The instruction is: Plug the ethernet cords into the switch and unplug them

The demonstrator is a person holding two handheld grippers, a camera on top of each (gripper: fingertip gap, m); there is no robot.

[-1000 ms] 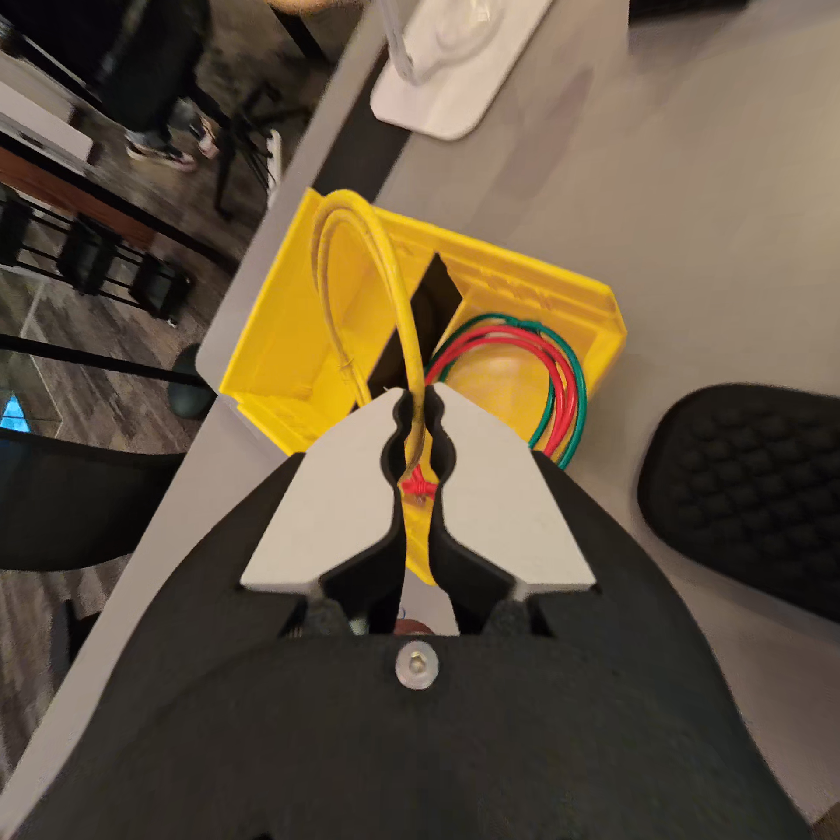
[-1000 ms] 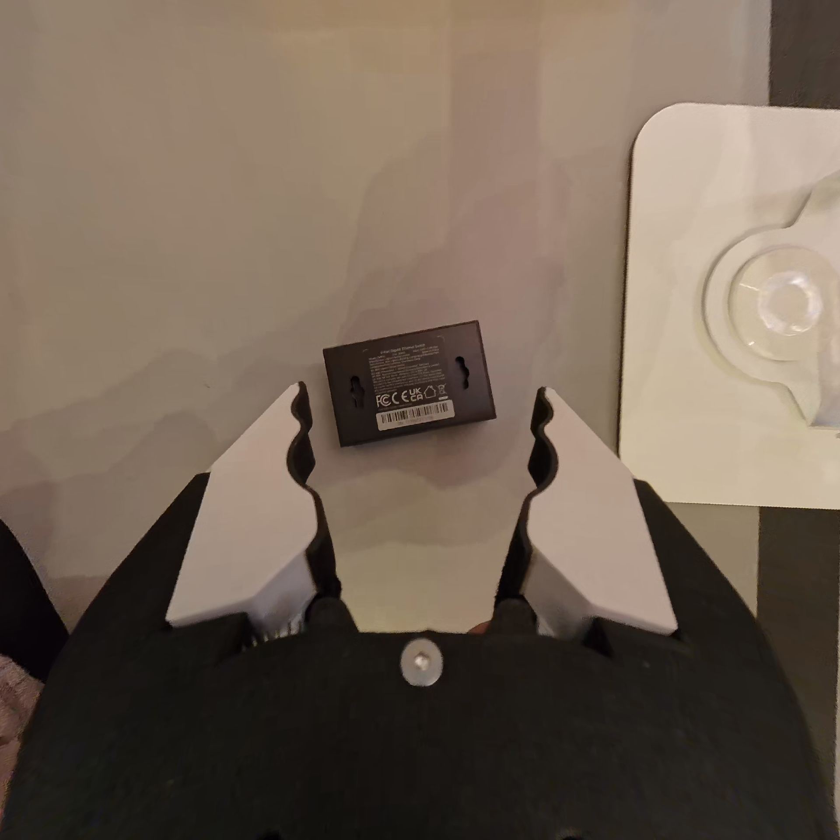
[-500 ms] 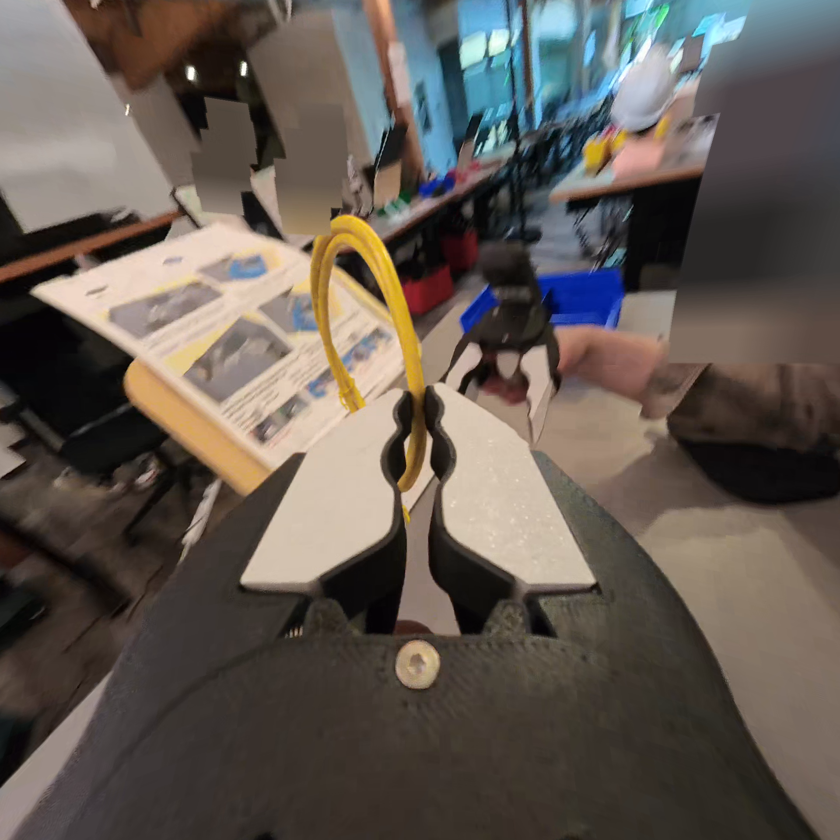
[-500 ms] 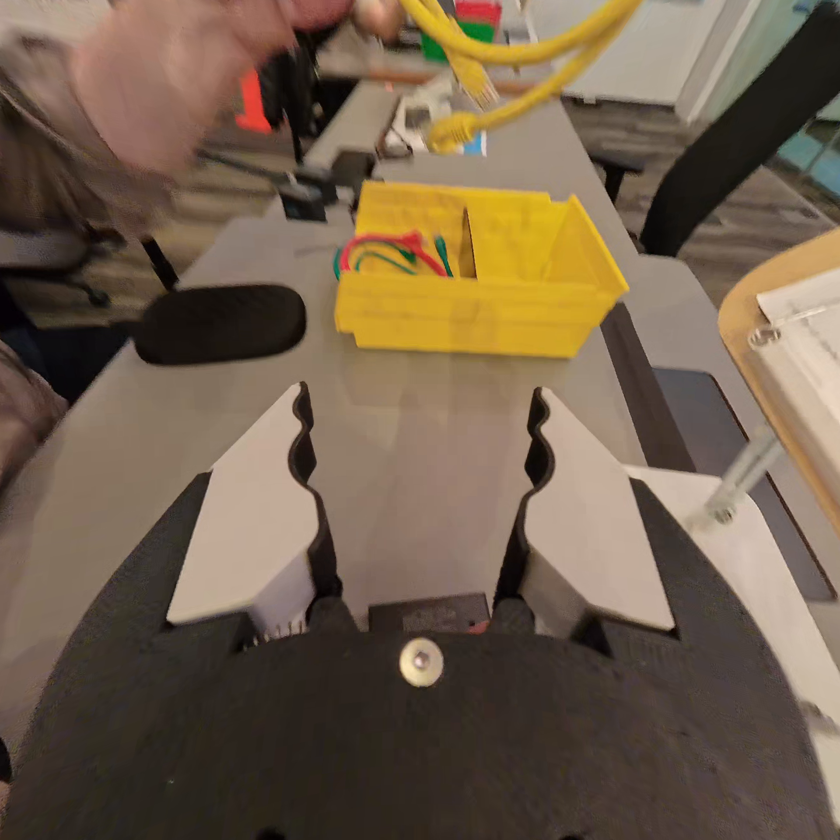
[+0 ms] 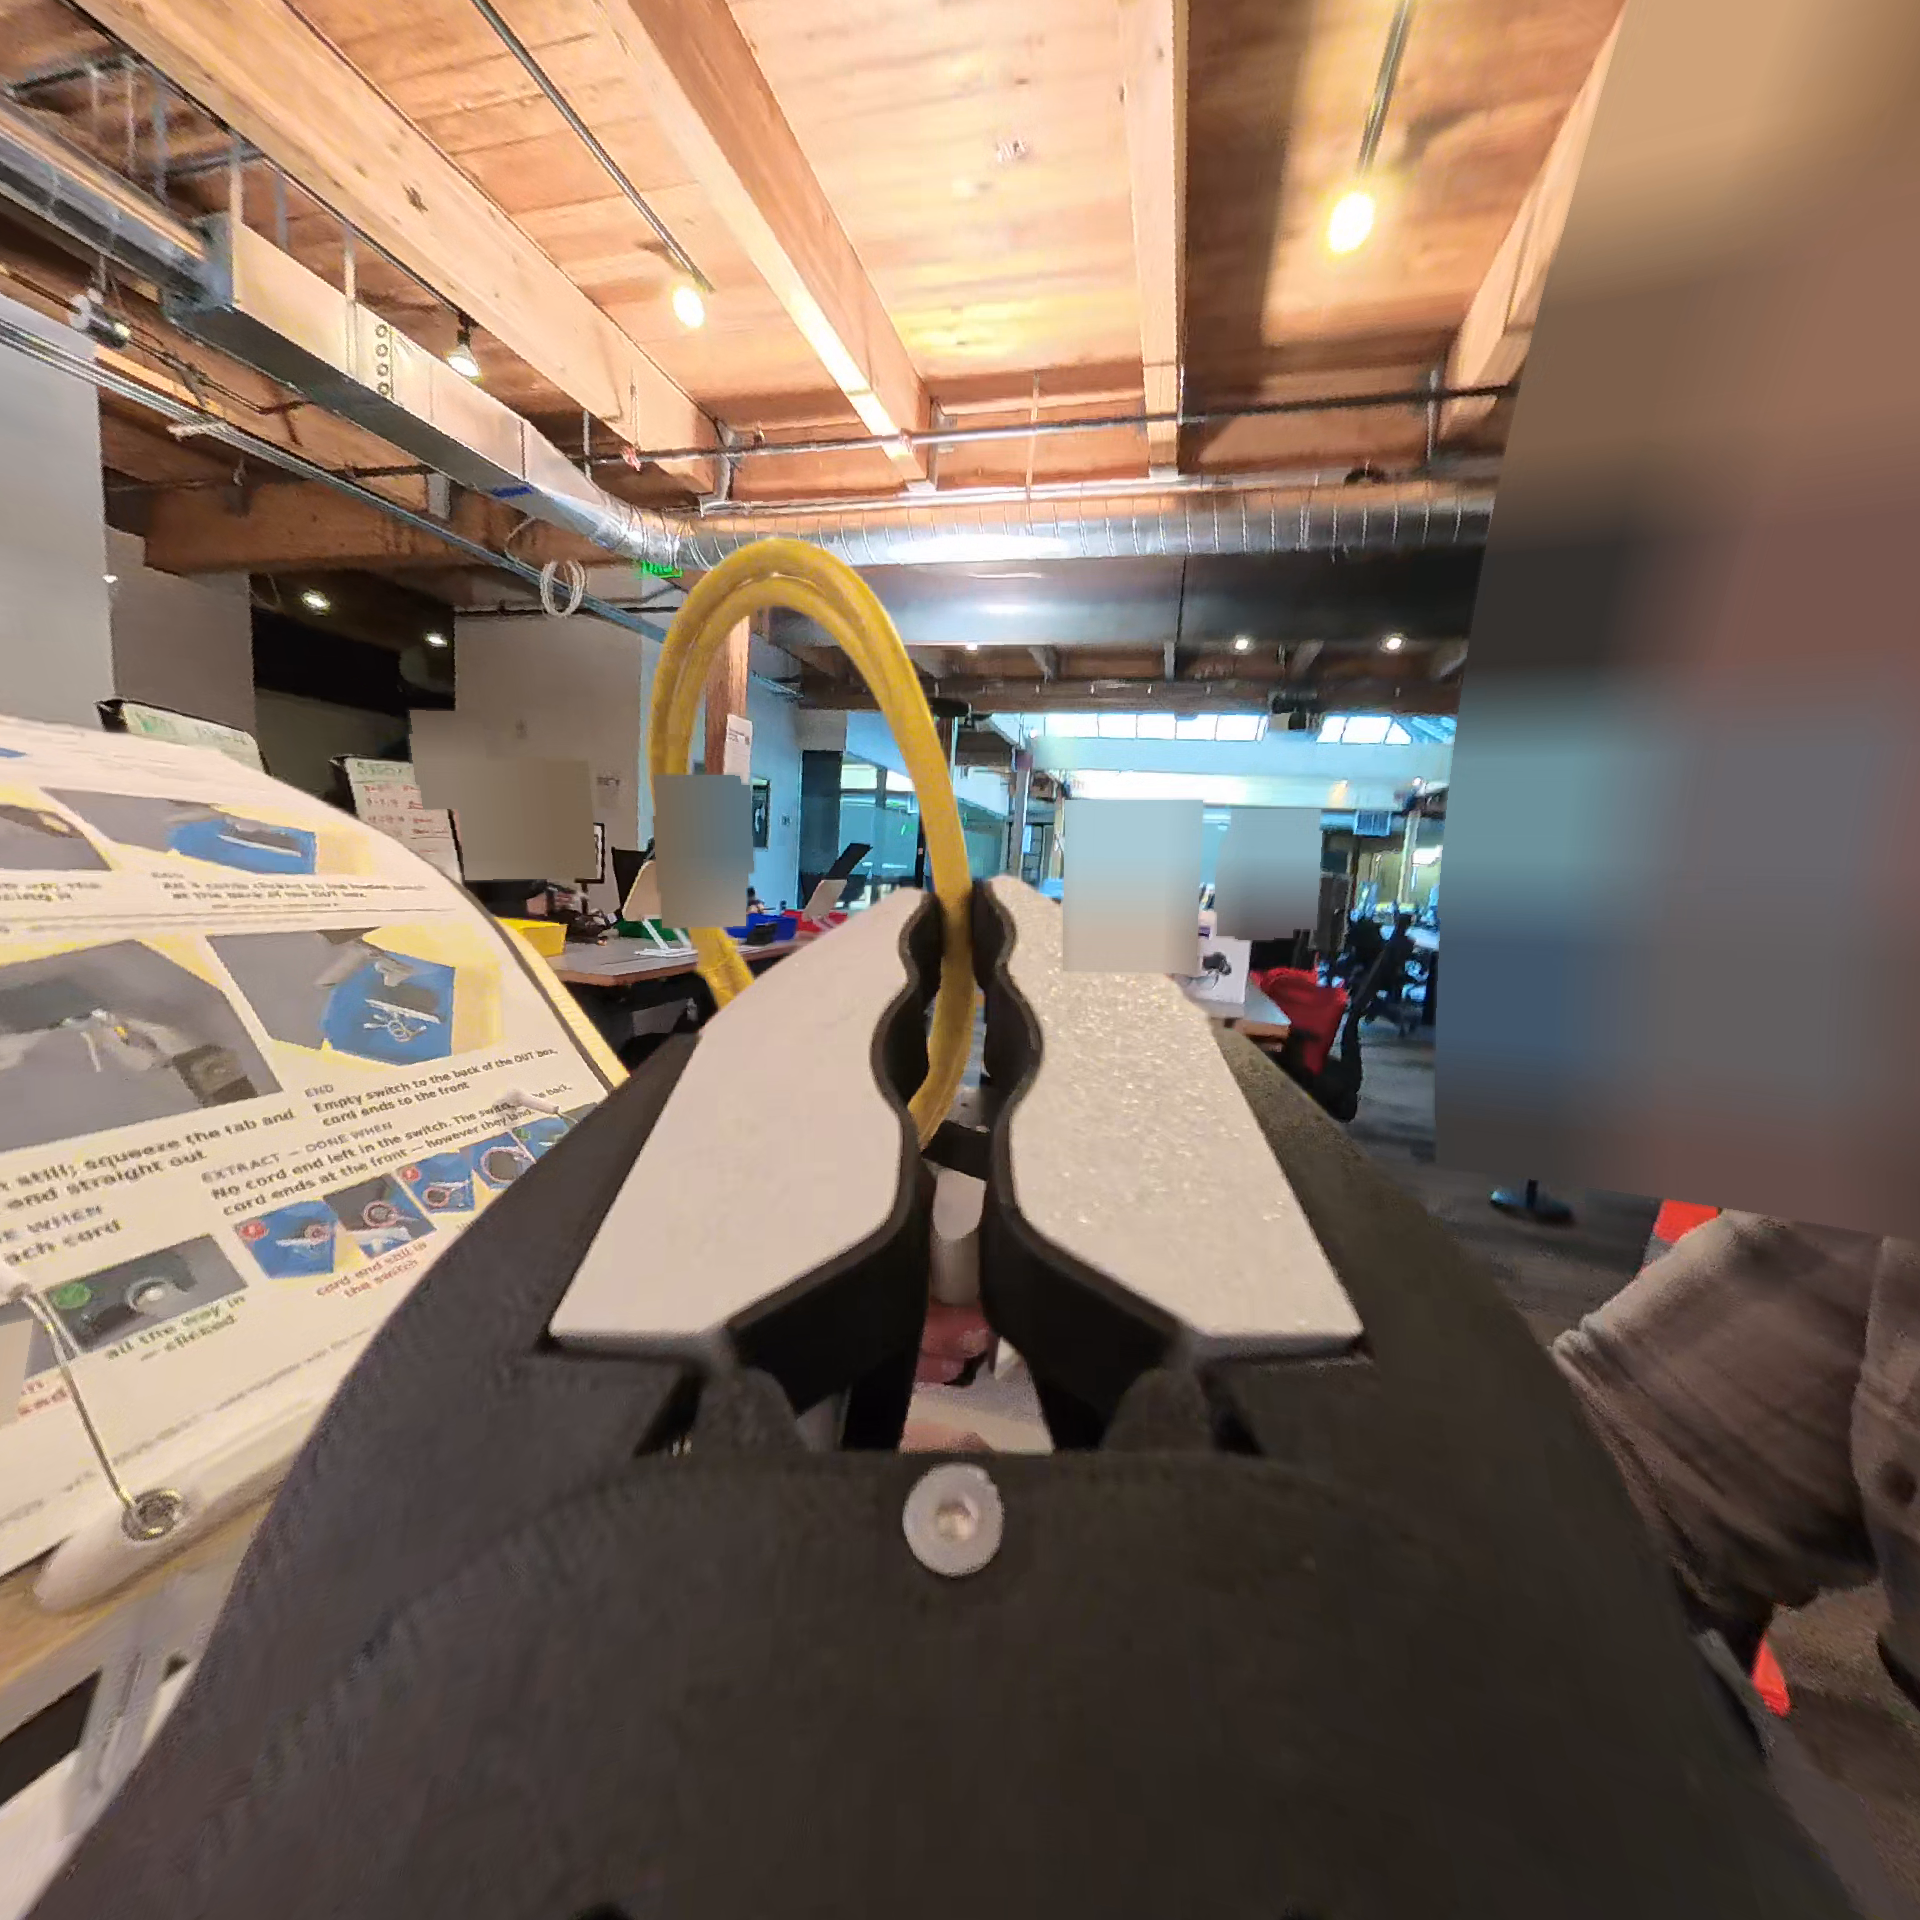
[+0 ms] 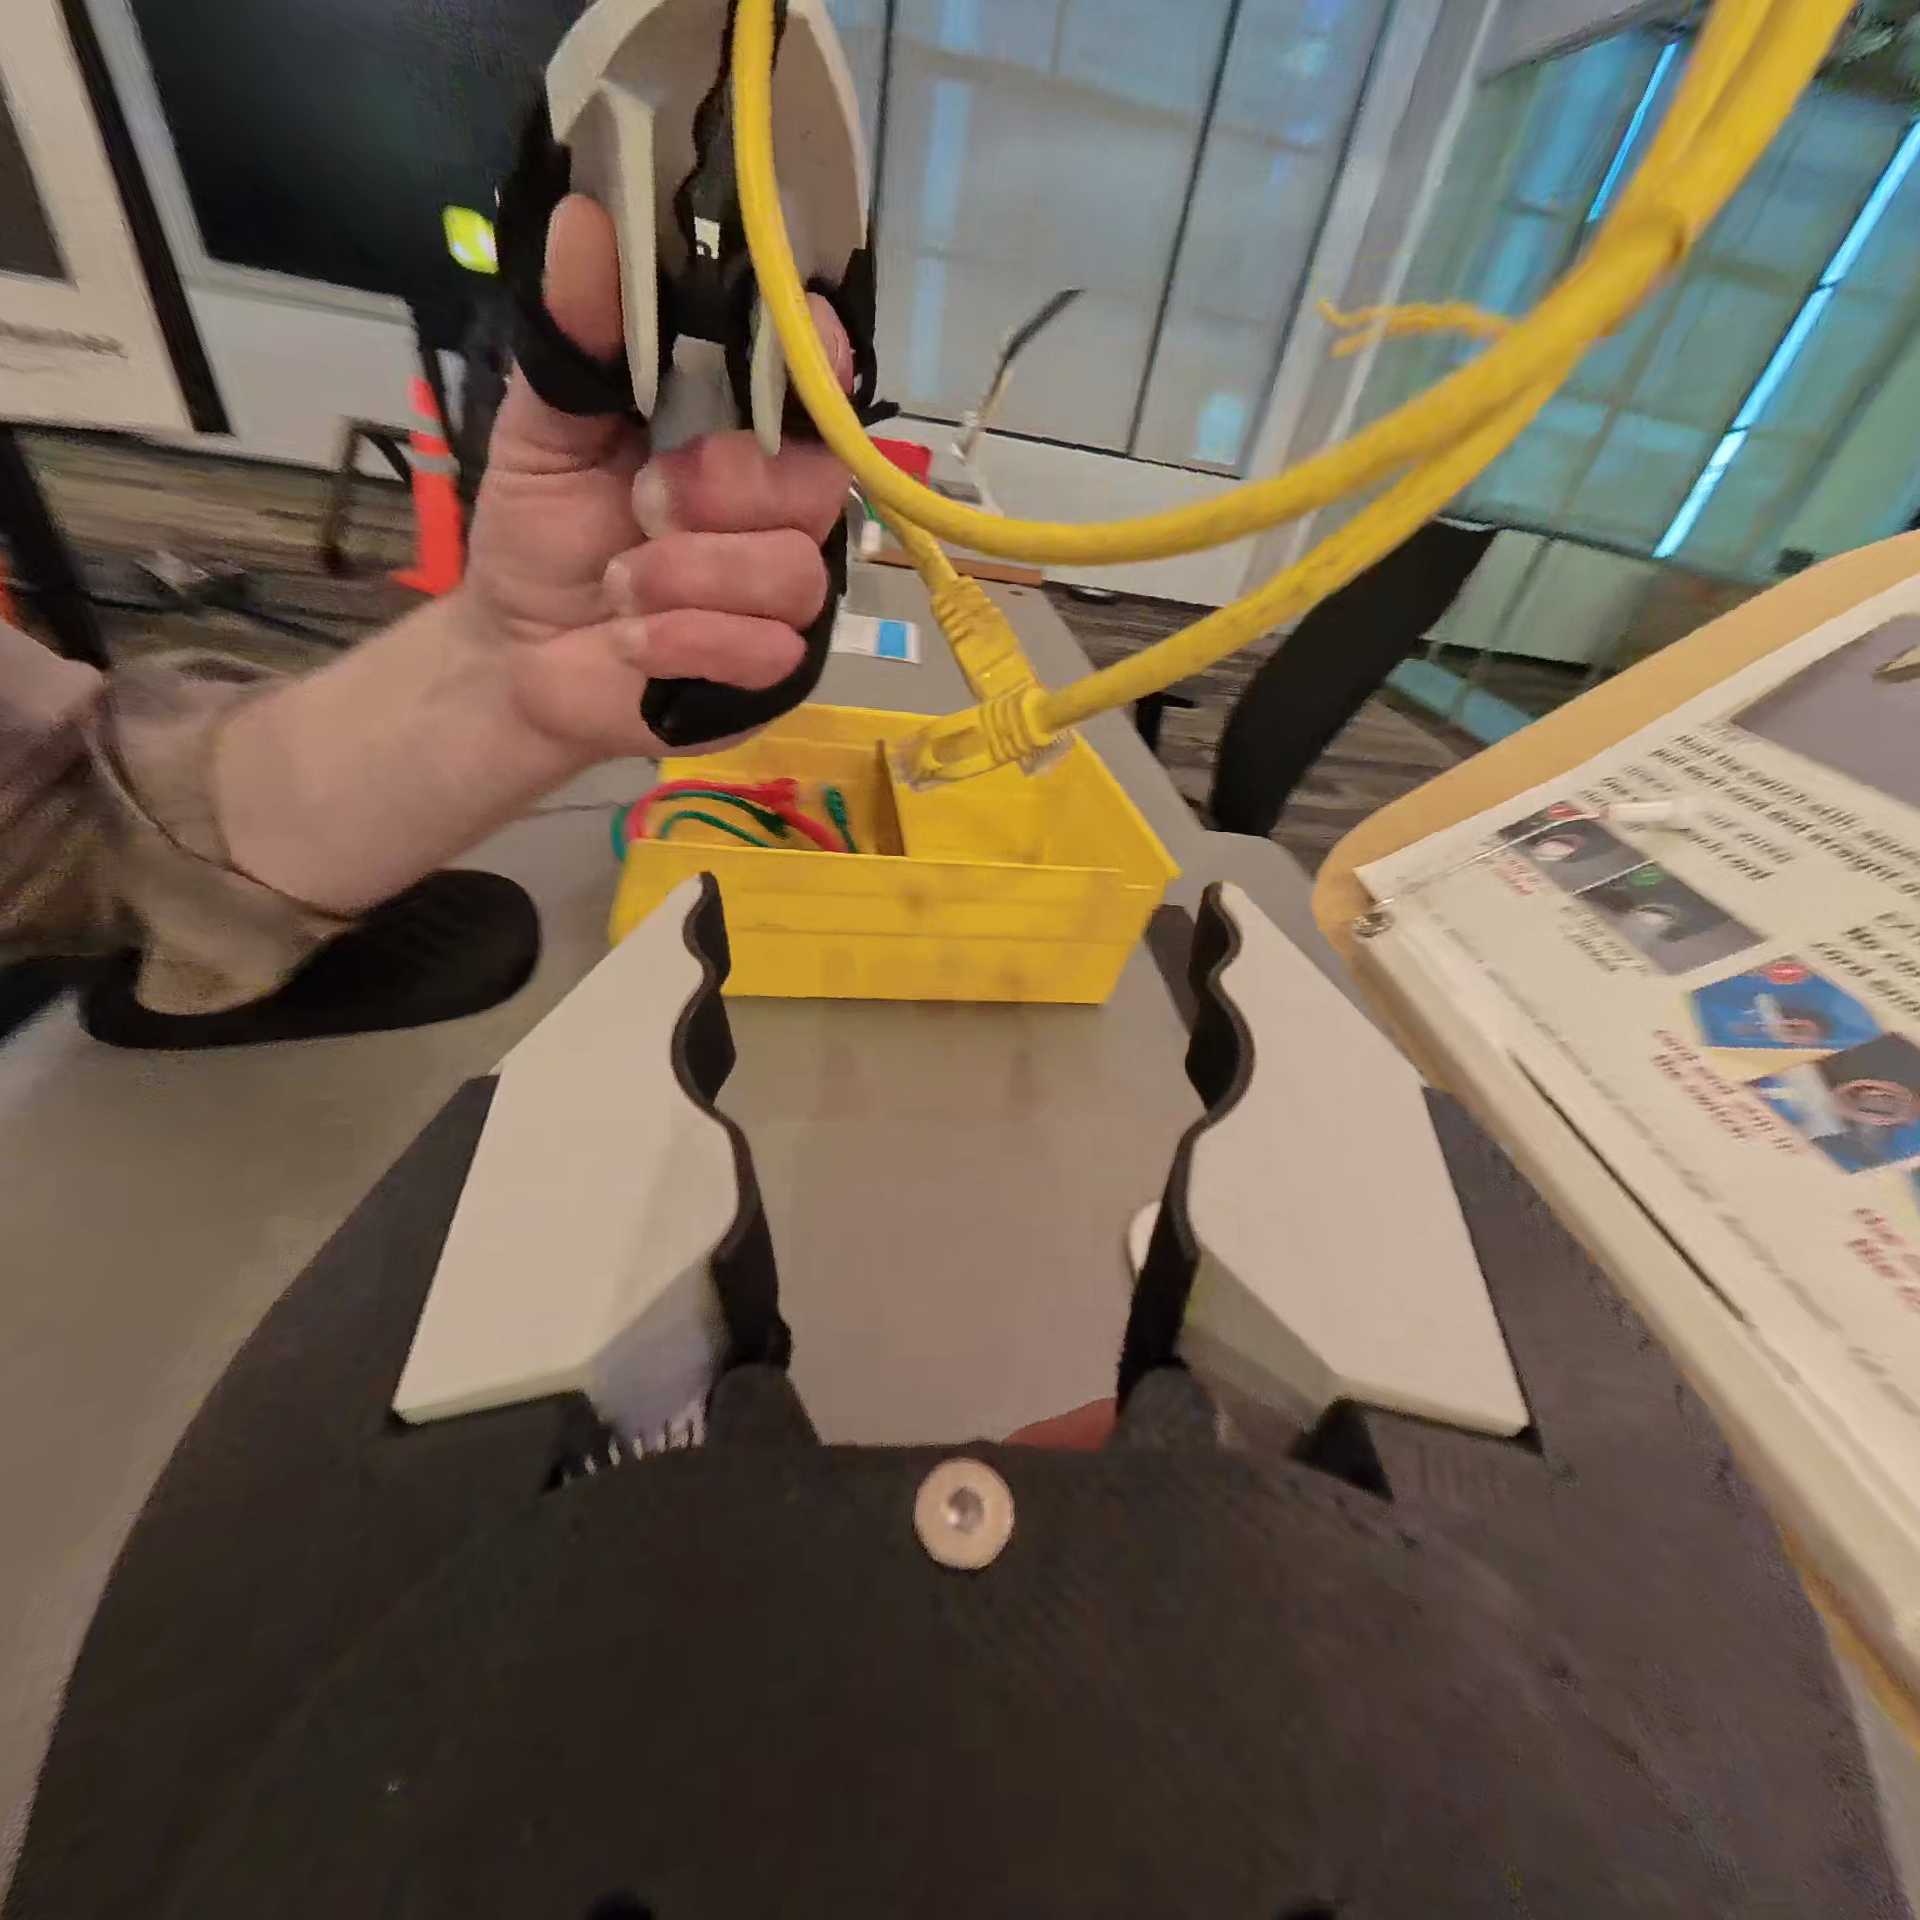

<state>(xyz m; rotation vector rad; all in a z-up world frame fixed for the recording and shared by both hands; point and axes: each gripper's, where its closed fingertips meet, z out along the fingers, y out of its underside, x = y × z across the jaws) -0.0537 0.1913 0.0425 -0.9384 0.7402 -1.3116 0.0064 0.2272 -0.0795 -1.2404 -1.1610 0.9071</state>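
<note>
My left gripper (image 5: 954, 906) is shut on a looped yellow ethernet cord (image 5: 904, 686) and holds it high in the air, pointing out at the room. In the right wrist view the same gripper (image 6: 717, 94) shows at the upper left in a hand, with the yellow cord (image 6: 1195, 520) hanging from it; its two plugs (image 6: 977, 727) dangle just above a yellow bin (image 6: 935, 914). My right gripper (image 6: 961, 904) is open and empty, low over the grey table (image 6: 935, 1195). The switch is not in view.
The yellow bin holds red and green cords (image 6: 727, 816) in its left compartment. A black padded rest (image 6: 343, 956) lies left of the bin. A printed instruction sheet on a board (image 6: 1662, 987) stands at the right, also in the left wrist view (image 5: 208, 1091). The gap from one gripper's tips to the other's is roughly 15 centimeters.
My left gripper lifted the yellow cord out of the bin and tilted up towards the ceiling. My right gripper swung up from the switch, which has dropped out of view.
</note>
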